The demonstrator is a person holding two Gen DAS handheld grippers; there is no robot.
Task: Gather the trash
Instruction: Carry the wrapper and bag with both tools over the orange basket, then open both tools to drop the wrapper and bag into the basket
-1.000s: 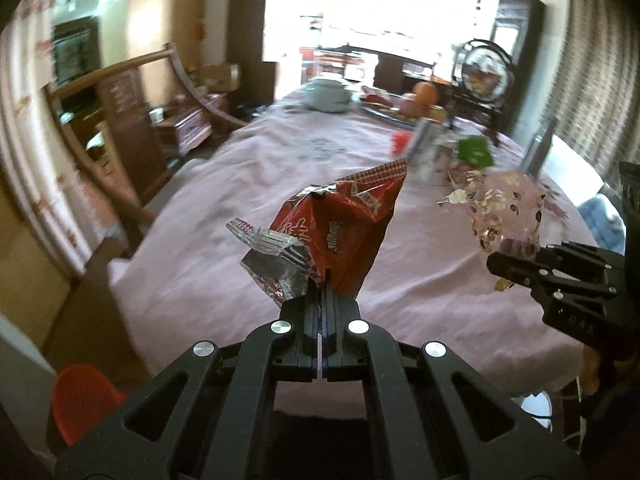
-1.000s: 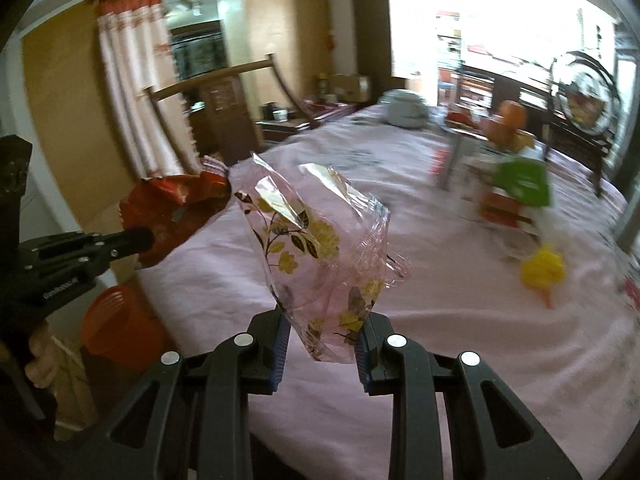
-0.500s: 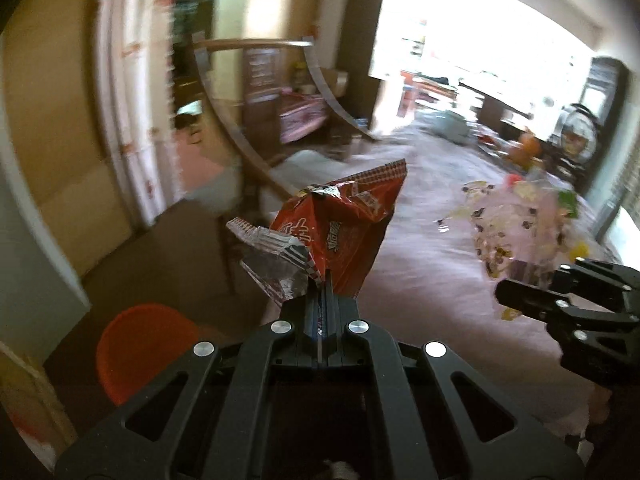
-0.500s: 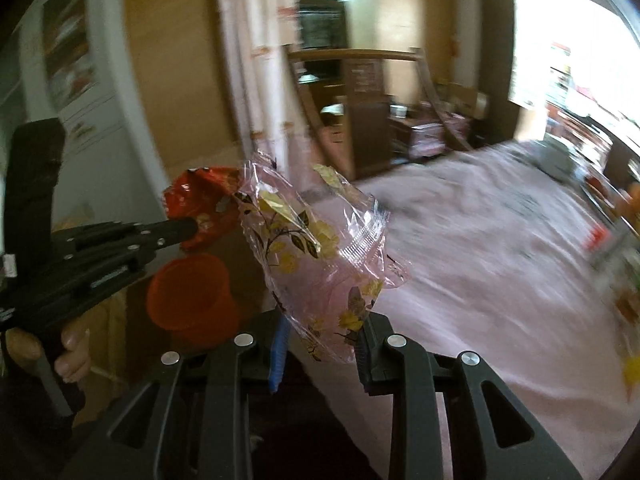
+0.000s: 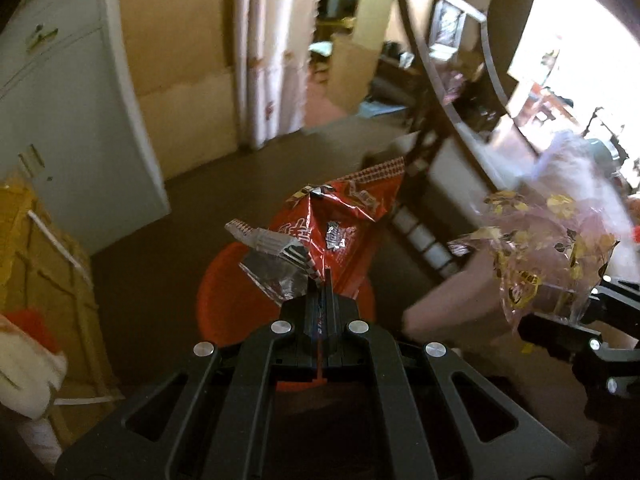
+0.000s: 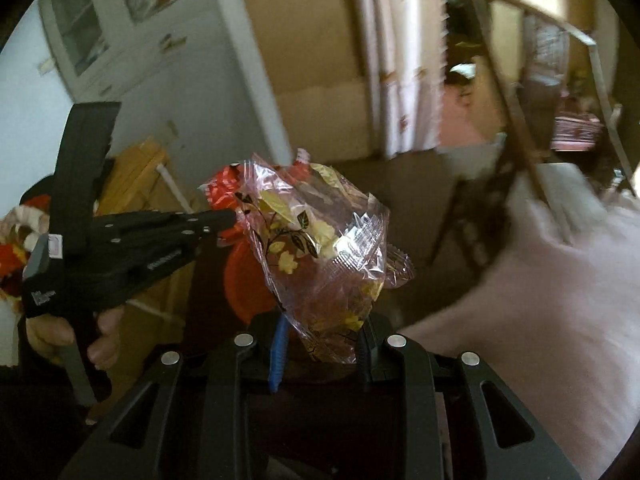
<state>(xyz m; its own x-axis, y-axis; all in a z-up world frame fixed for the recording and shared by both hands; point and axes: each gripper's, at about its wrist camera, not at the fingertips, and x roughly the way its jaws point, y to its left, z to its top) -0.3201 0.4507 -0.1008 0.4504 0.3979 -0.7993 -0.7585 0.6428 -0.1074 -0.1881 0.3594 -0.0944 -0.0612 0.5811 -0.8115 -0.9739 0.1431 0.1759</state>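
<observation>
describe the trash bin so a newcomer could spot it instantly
Start at the white cabinet on the left wall, then drop to the dark floor in front of it. The red bin stands there, below the left gripper and its red snack wrapper: round, open-topped, the only red container on the floor.

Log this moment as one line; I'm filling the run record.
left tool: shut on red snack wrapper | right tool: shut on floral clear wrapper | red bin: beneath left tool | nothing dropped yet
</observation>
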